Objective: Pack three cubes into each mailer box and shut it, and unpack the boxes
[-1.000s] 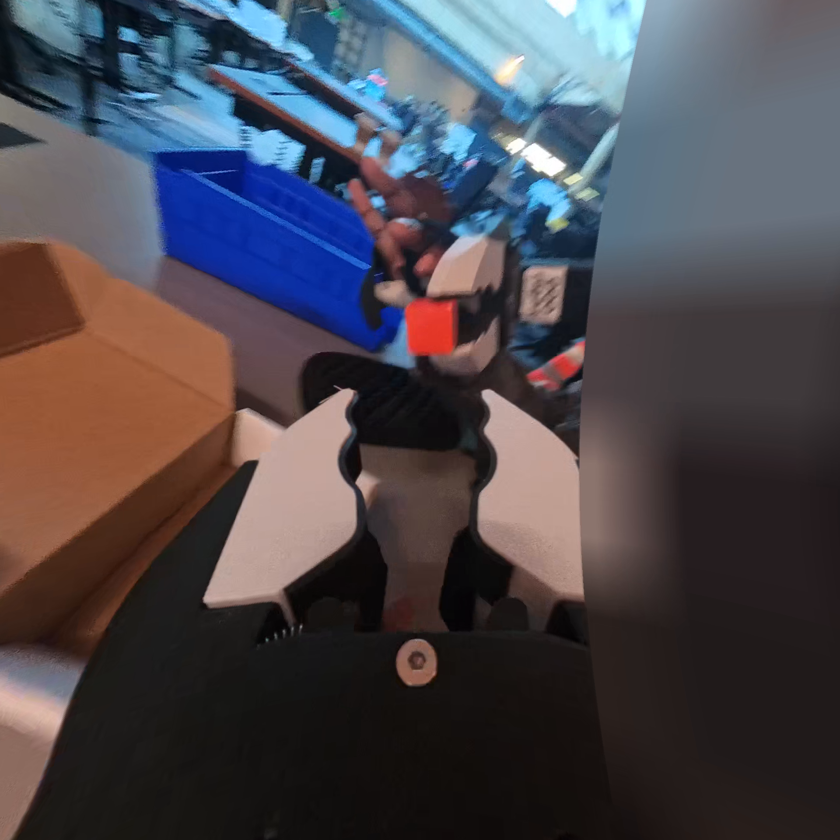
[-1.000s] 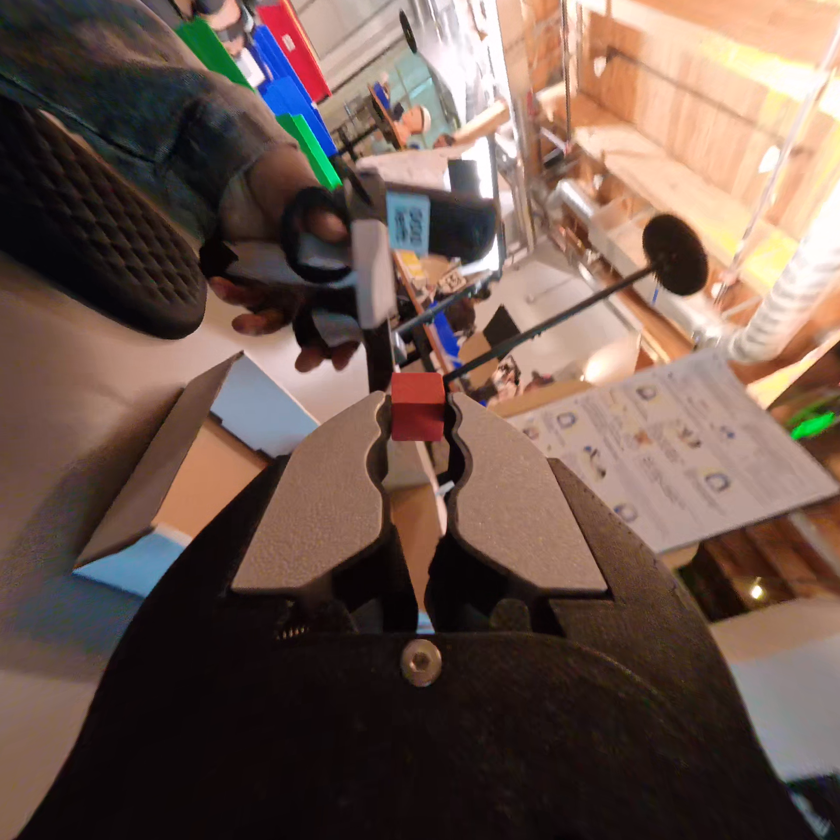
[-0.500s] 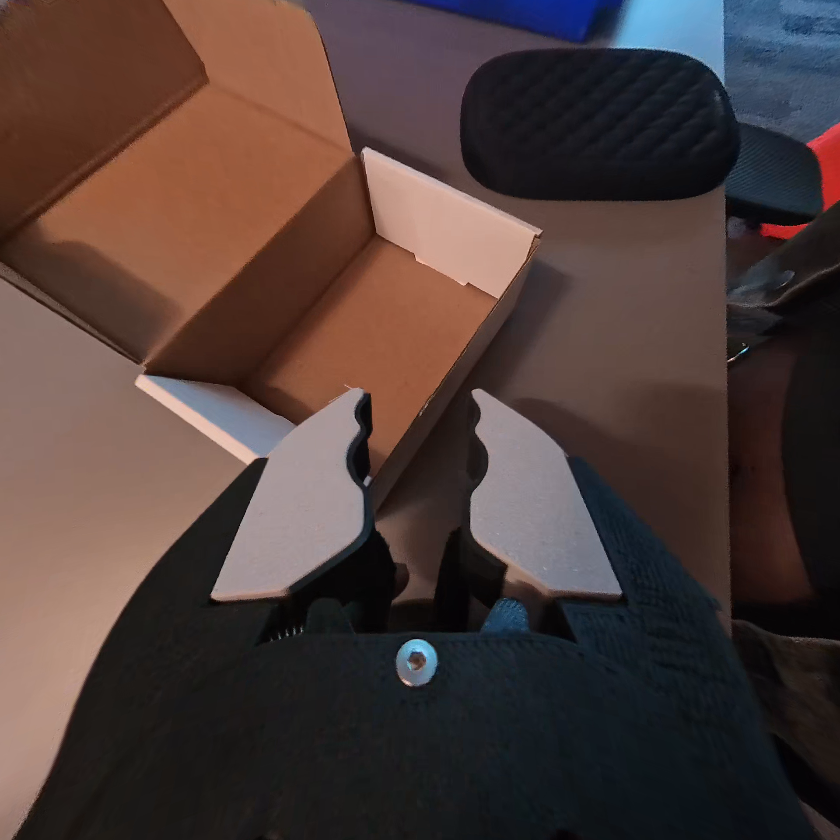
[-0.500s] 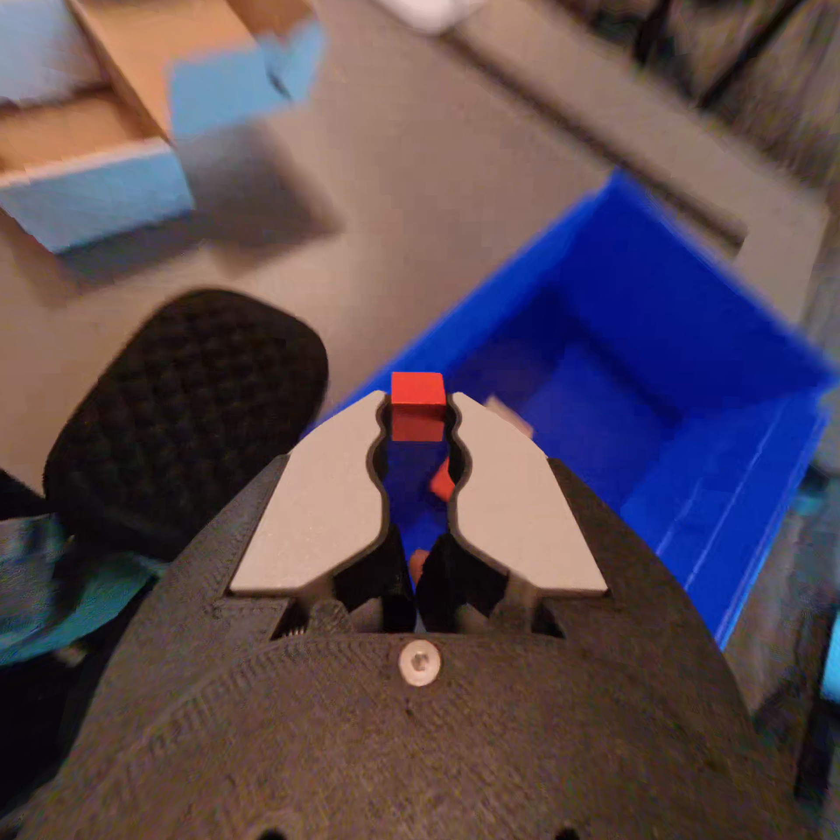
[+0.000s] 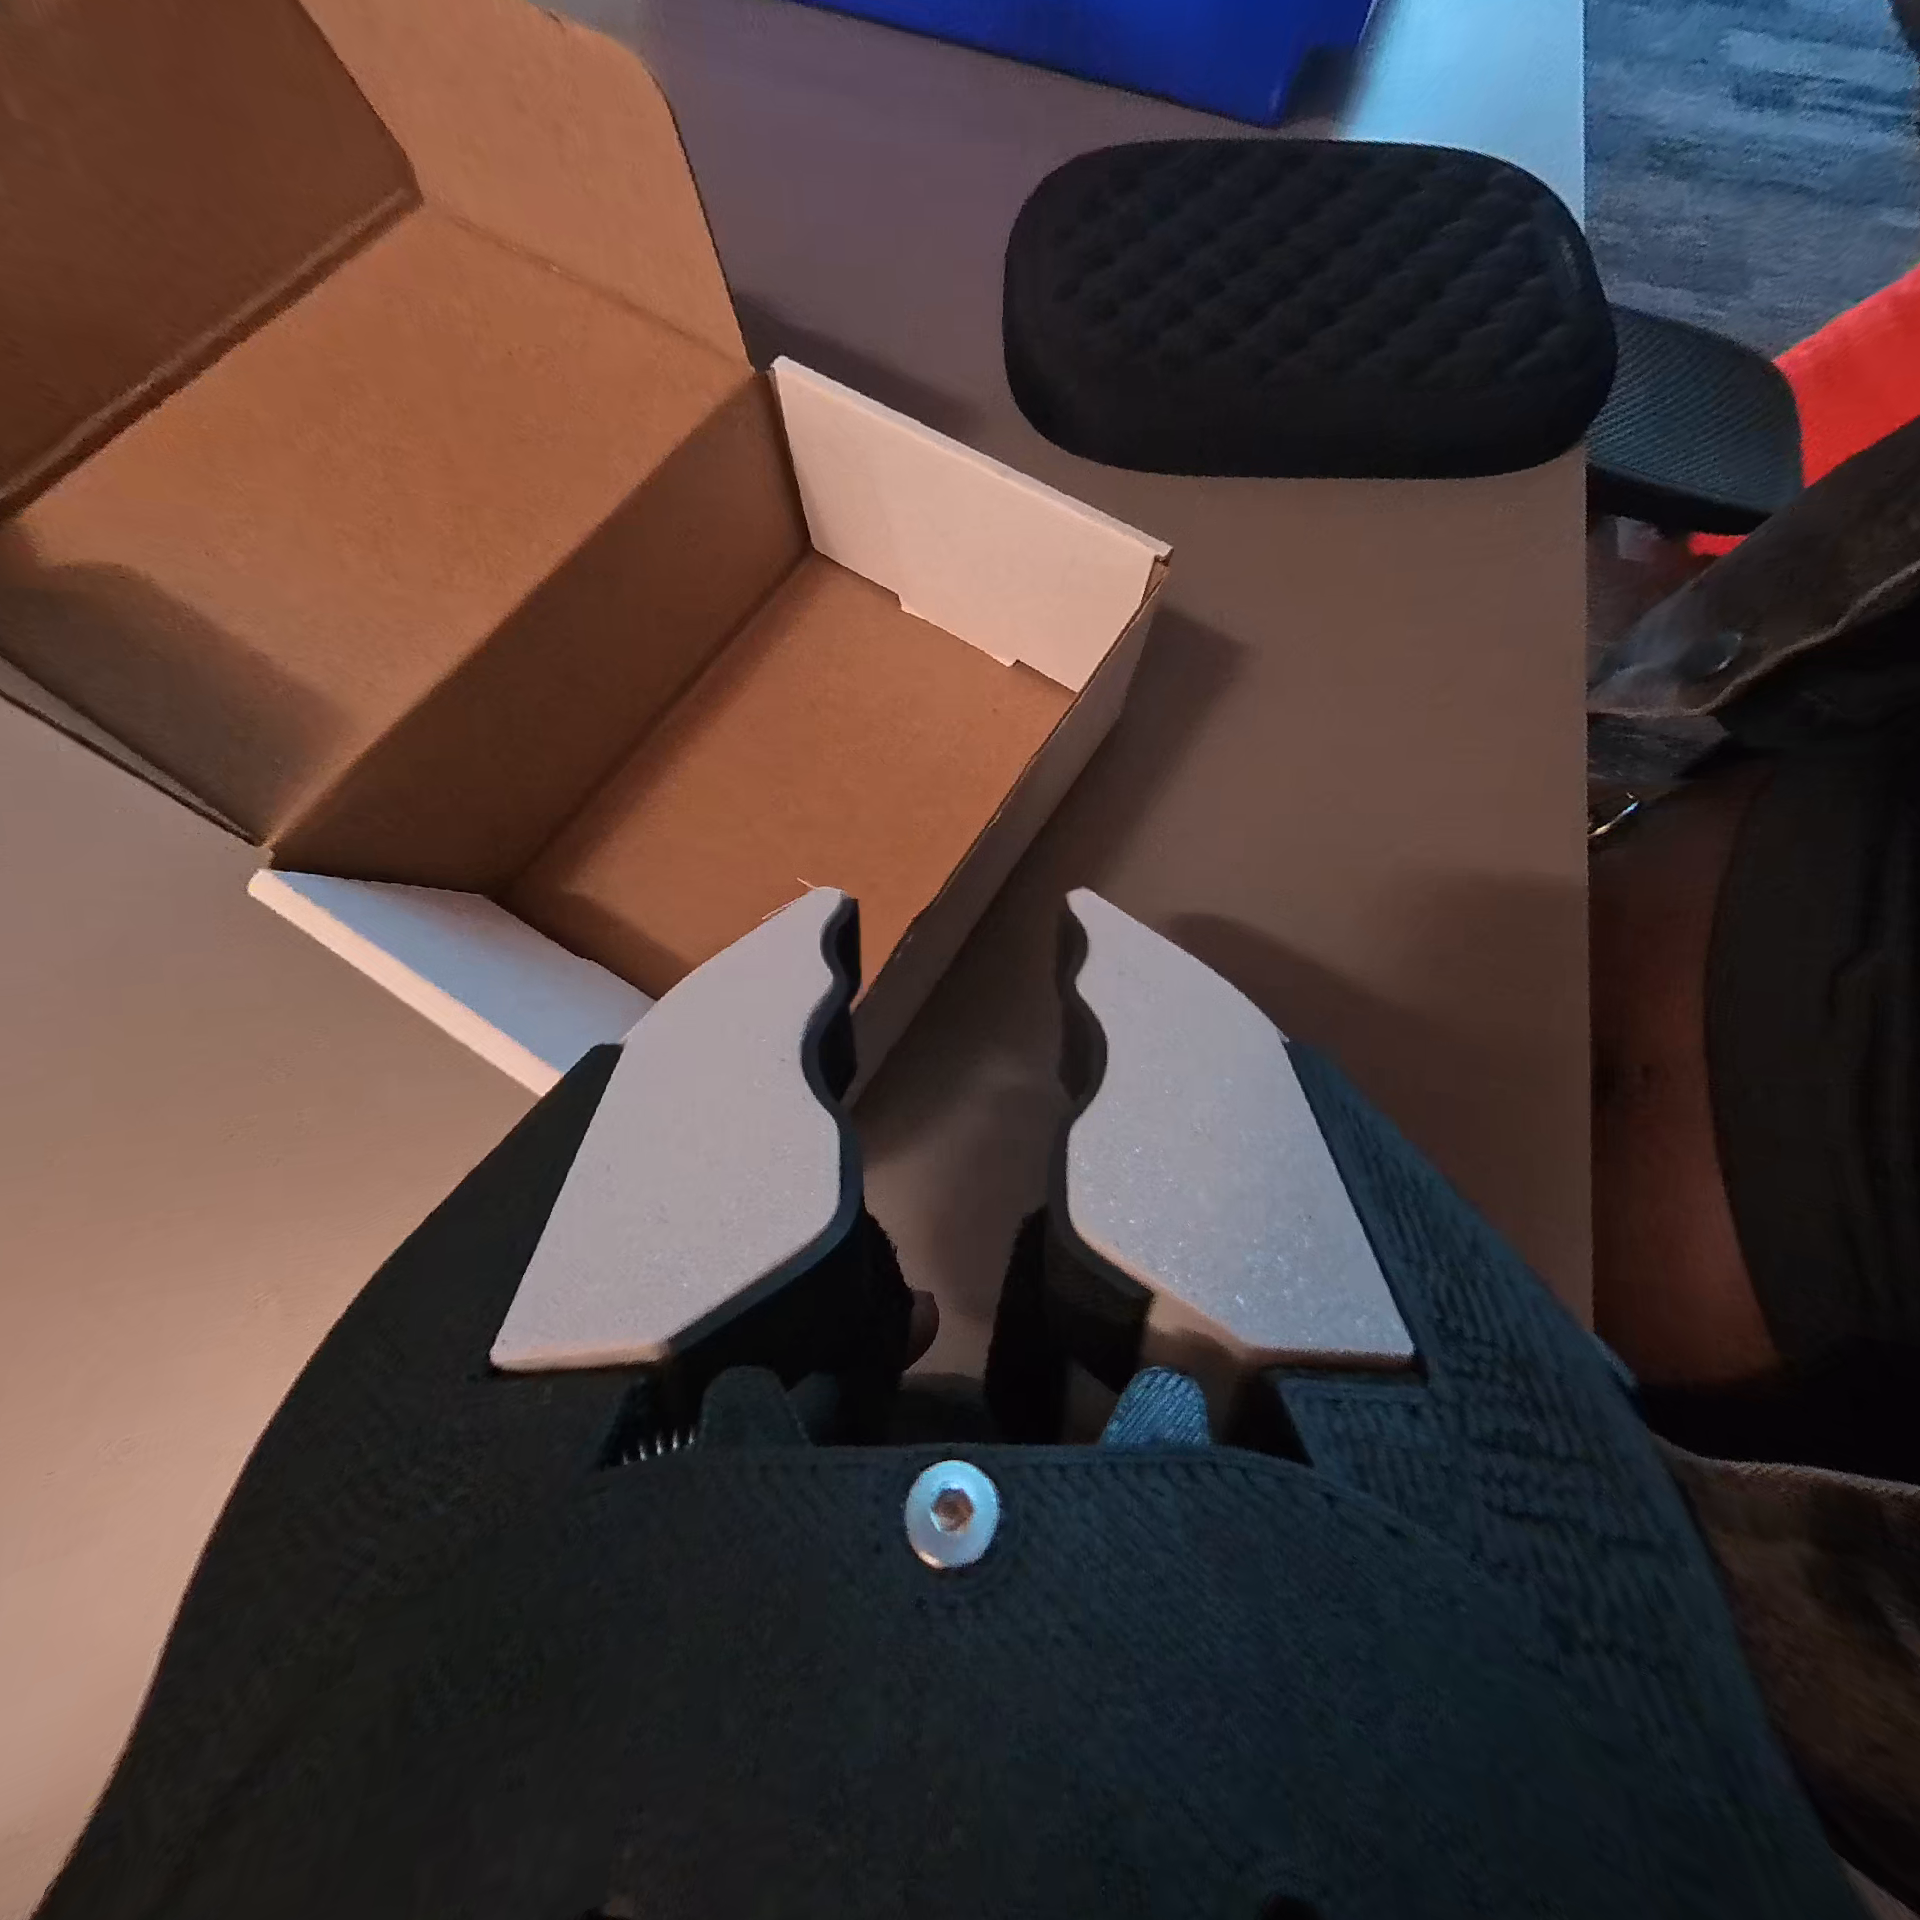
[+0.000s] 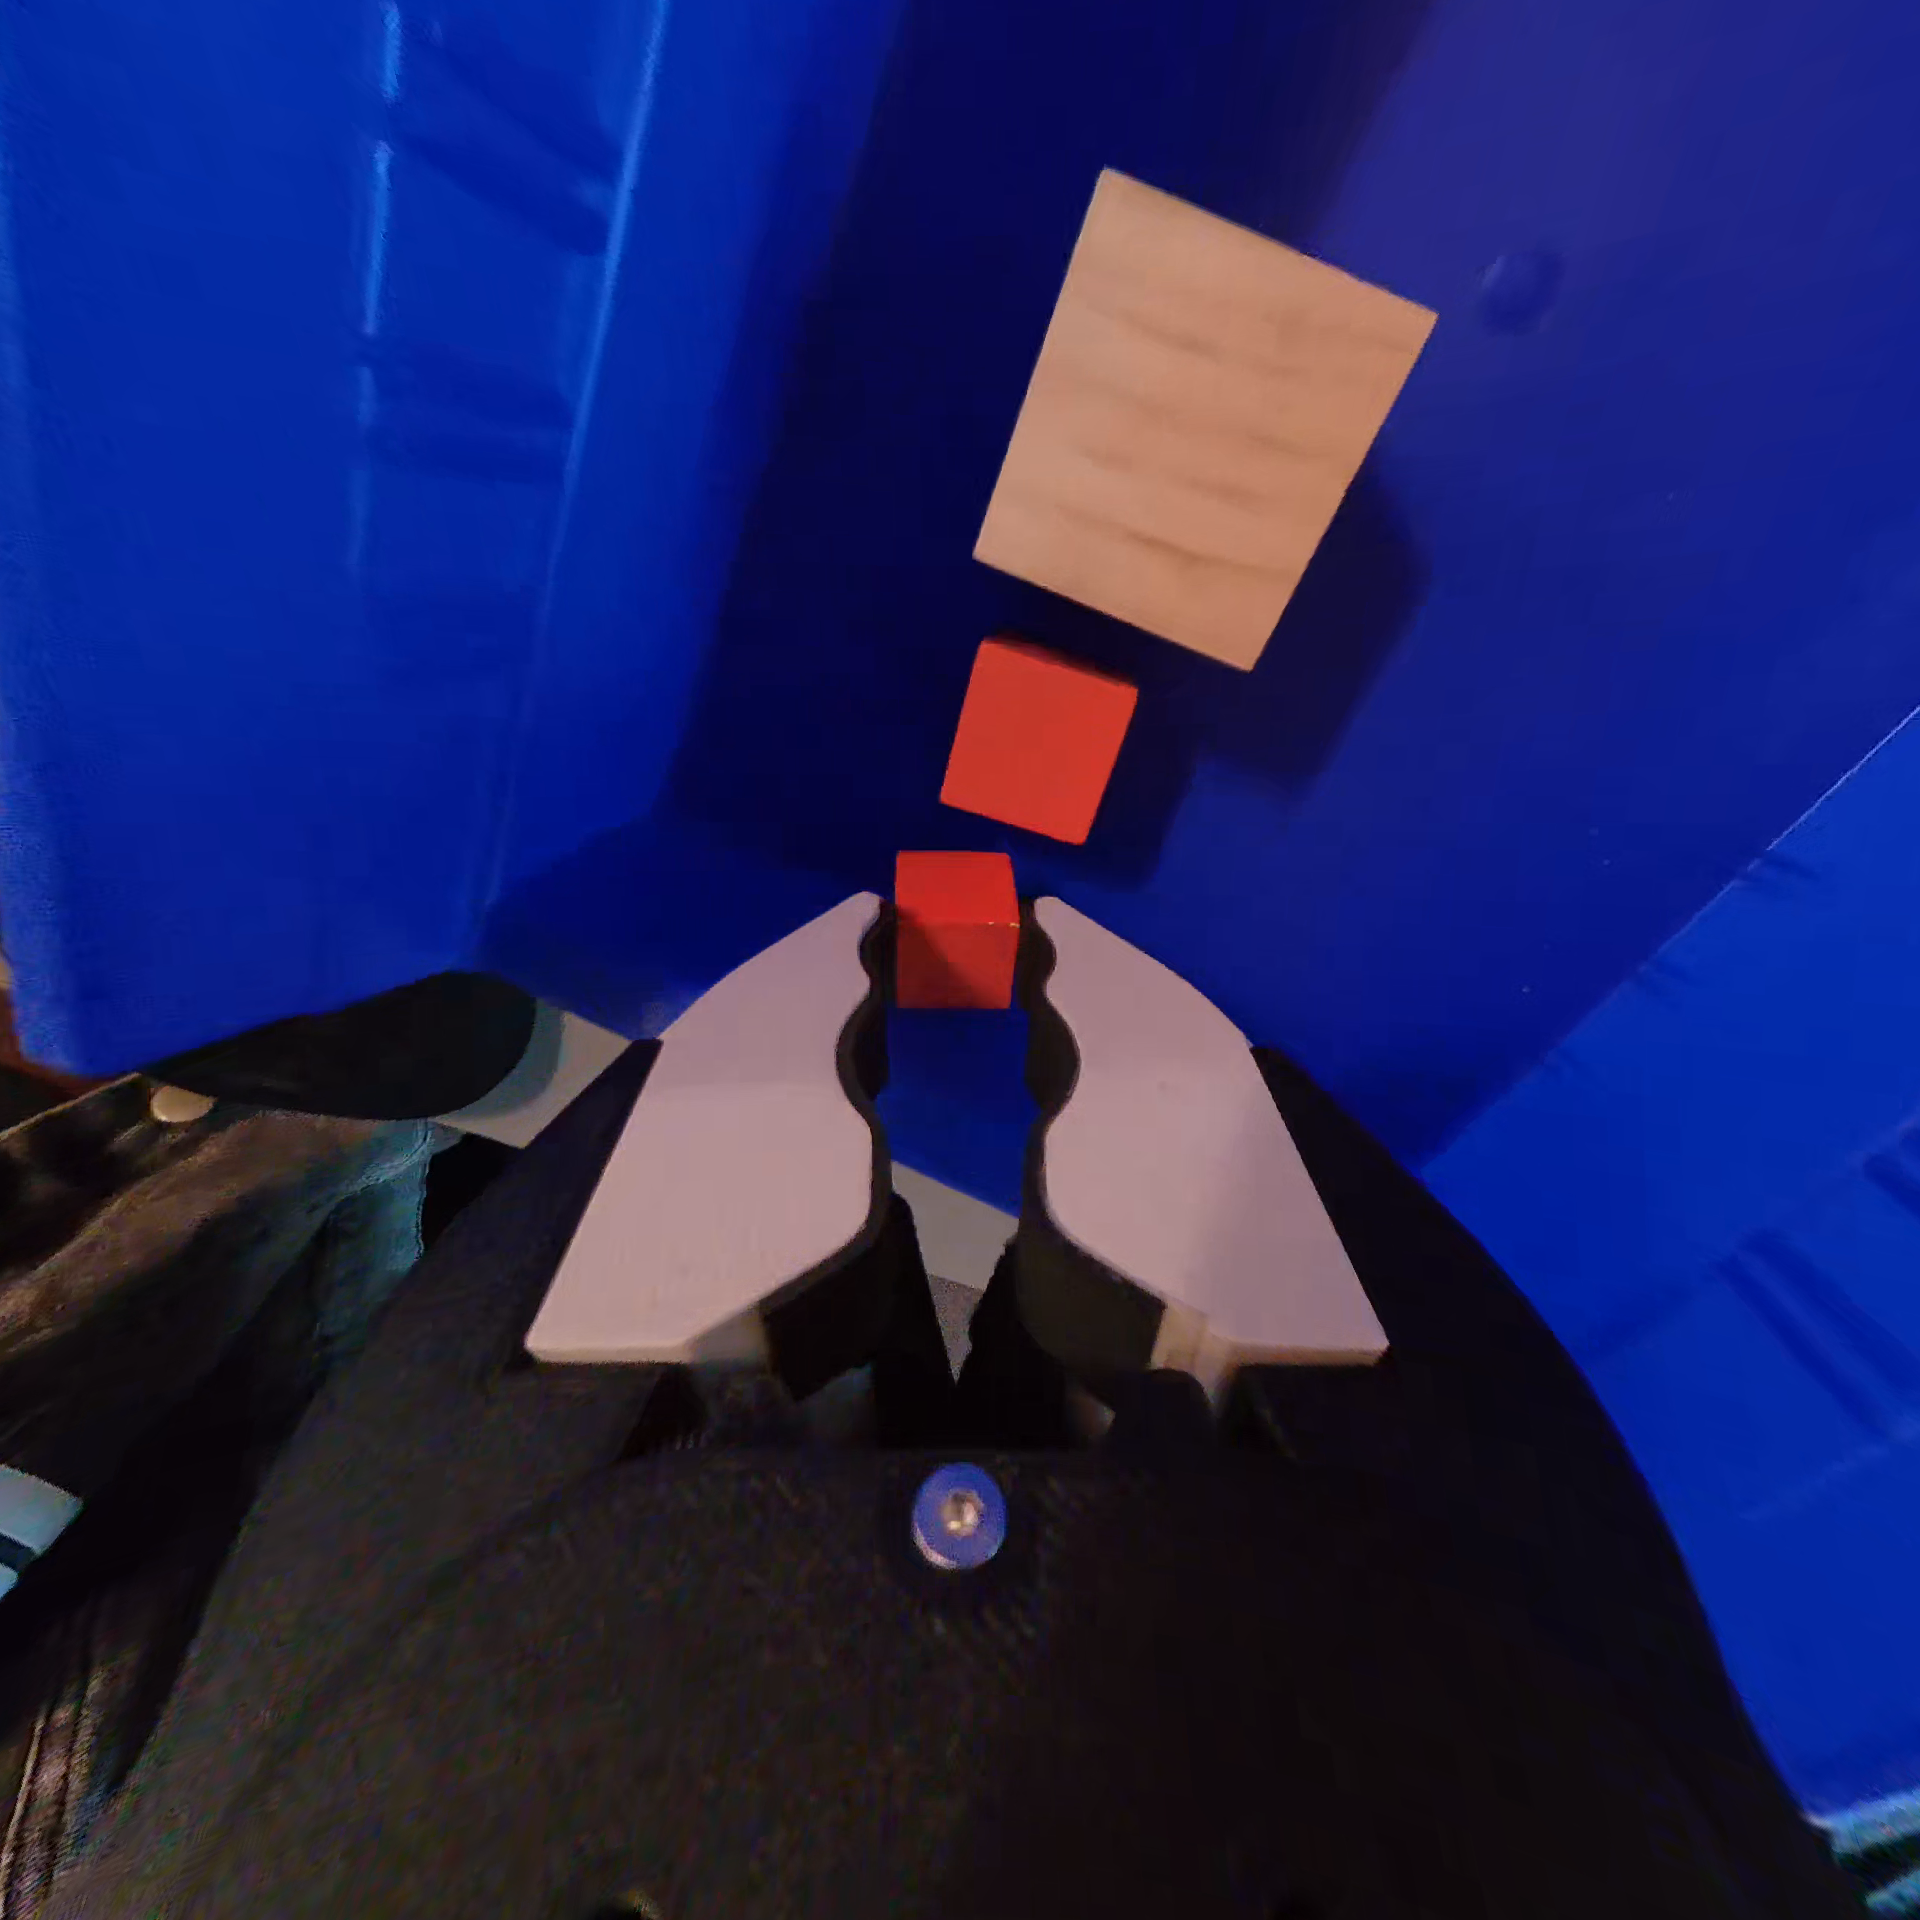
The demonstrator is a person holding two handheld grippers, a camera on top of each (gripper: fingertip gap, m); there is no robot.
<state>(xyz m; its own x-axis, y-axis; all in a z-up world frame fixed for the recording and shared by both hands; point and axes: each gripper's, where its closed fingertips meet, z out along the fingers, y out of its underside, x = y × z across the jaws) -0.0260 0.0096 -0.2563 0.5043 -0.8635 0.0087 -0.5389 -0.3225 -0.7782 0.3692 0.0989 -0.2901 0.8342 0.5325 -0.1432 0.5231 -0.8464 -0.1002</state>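
An open cardboard mailer box (image 5: 966,540) lies on the table in the left wrist view, lid folded back, inside bare. My left gripper (image 5: 958,925) is open and empty, hovering over the box's near right corner. In the right wrist view my right gripper (image 6: 956,909) is shut on a small red cube (image 6: 953,928) and holds it inside a blue bin (image 6: 364,468). A second red cube (image 6: 1037,740) and a larger pale wooden cube (image 6: 1205,416) lie on the bin floor just beyond the fingertips.
A black padded armrest (image 5: 1309,312) overlaps the table's right edge beside the box. The blue bin's edge (image 5: 1091,42) shows at the top of the left wrist view. A person's dark clothing fills the right side there (image 5: 1818,935) and the lower left of the right wrist view (image 6: 156,1247). Across from one pair of fingers to the other is roughly 40 centimeters.
My right gripper has swung down with the red cube from above the table into the blue bin. My left gripper tilted down over the open box, then held nearly still.
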